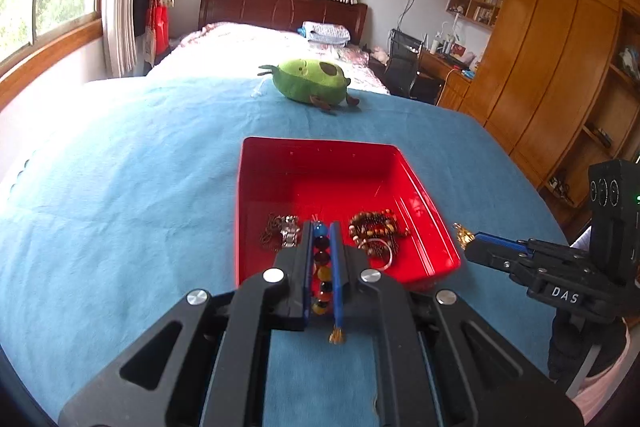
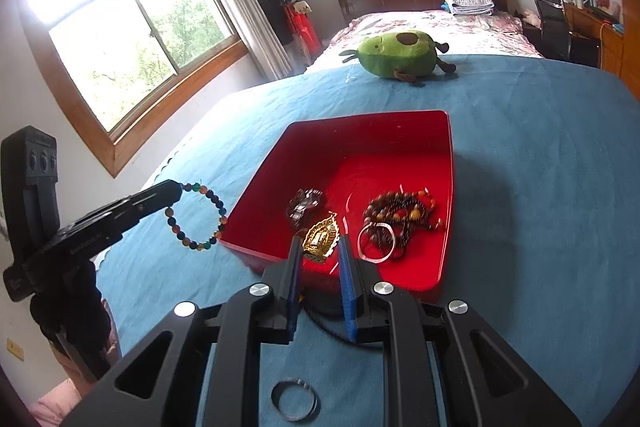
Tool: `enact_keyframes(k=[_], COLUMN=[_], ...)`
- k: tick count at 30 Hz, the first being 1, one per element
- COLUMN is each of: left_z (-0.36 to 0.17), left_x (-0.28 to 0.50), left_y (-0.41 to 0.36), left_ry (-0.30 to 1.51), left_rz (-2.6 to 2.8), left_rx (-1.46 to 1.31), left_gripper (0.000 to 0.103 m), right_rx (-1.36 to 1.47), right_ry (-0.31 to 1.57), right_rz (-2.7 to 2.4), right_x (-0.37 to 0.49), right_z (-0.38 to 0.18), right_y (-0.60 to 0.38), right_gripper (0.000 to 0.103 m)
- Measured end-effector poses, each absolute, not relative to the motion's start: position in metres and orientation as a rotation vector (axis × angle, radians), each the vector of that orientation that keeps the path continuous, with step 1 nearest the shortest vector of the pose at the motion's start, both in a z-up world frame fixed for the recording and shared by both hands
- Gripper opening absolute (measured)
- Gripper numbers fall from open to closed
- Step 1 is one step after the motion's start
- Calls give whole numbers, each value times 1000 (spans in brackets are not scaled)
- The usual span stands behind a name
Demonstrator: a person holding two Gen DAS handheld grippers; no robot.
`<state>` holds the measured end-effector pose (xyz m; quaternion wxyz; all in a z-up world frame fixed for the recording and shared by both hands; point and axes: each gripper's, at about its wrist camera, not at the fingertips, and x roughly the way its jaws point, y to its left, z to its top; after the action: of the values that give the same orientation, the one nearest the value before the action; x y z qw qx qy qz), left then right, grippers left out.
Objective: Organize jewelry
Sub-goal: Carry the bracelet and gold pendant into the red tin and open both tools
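Blue pads on the left gripper (image 1: 325, 227) pinched on a multicoloured bead bracelet (image 2: 196, 217), beads stacked in a line between the fingers (image 1: 335, 267) in the left wrist view, the rest of the loop dangling free off the tip just left of the tray's near corner in the right wrist view. Right gripper (image 2: 320, 247) clamped on a gold pendant (image 2: 320, 237), held upright between the tips, dark cord (image 2: 328, 329) trailing back under the fingers. Near its base, flat on the blue blanket (image 1: 120, 187), a couple of dark metal bangles (image 2: 295, 403), outside the tray. Just past both tips, the red tray (image 1: 424, 187): silvery chain-and-watch bundle (image 1: 285, 229) at the near left, heap of brown wooden beads (image 2: 402, 215) at the near right with a thin silver bangle (image 2: 377, 241) lying against it, far half just bare red floor. Further back on the blanket, well apart from the tray, a green avocado plush (image 1: 310, 81). Beyond that, bed with a dark wooden headboard (image 1: 280, 7).
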<state>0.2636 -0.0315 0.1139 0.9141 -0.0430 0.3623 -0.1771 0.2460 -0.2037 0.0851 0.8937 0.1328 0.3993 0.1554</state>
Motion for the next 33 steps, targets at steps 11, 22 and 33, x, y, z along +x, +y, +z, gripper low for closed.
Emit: enact_keyframes(k=[11, 22, 33], left_z=[64, 35, 48], left_x=[349, 393, 378], left_y=[-51, -81, -70], left_ry=[842, 908, 875], left_rz=[-356, -381, -376], left_rx=[-105, -87, -110], left_gripper=[6, 6, 34], right_rx=[297, 307, 327], right_ry=[923, 979, 902], right_rz=[275, 232, 227], right_x=[323, 368, 339], right_z=[32, 7, 31], right_y=[-205, -202, -216], right_gripper=[18, 20, 21])
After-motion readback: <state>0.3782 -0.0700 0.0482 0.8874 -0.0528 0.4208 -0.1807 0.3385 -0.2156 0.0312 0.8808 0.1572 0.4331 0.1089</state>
